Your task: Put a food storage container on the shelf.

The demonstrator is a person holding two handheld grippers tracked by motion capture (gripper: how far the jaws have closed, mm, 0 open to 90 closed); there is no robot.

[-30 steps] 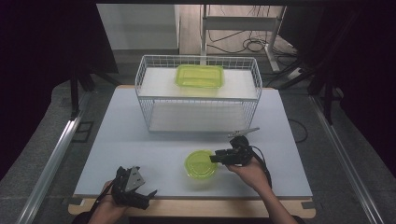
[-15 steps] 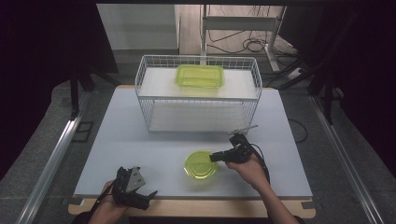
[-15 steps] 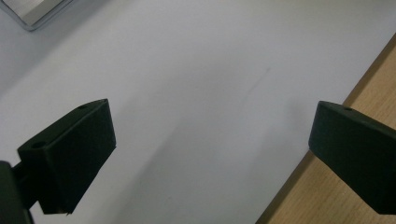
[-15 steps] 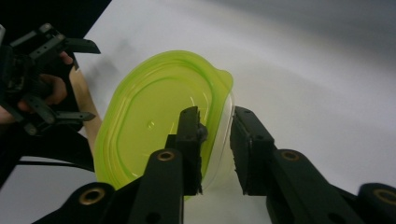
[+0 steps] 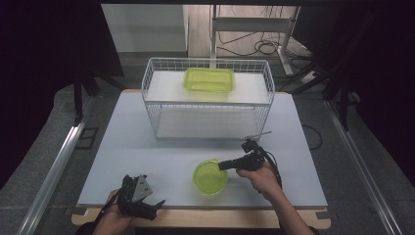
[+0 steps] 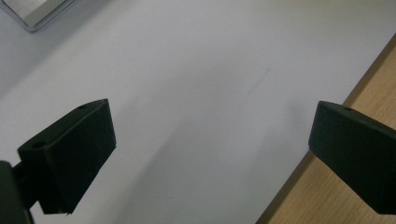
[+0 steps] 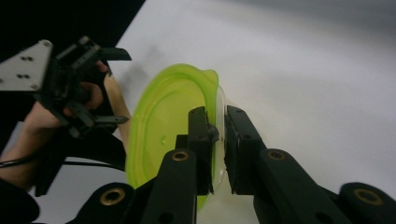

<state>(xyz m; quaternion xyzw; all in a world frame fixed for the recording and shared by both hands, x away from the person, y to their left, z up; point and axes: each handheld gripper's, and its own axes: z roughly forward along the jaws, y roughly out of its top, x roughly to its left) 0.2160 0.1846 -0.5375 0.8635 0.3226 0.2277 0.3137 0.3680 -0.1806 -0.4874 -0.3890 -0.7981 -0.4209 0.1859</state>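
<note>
Your right gripper (image 5: 226, 165) has just been closing its jaws, and they now pinch the rim of the round lime-green plastic container (image 5: 210, 176) near the front of the white table top (image 5: 122, 142). In the right gripper view, the two black jaws (image 7: 217, 140) stand narrow, one inside the rim and one outside, with the green lid edge and the clear wall between the pads. The container sits just beside your right hand (image 5: 259, 177), to its left in the high view, and well in front of the white wire basket (image 5: 208, 98).

Your left gripper (image 5: 139, 201) hangs at the front edge of the table, its jaws spread wide with nothing between them; in the left gripper view they frame bare white surface and the wooden table edge (image 6: 327, 196).

On the upper level of the basket lies a rectangular lime-green plastic container (image 5: 209, 79), well apart from both hands.
</note>
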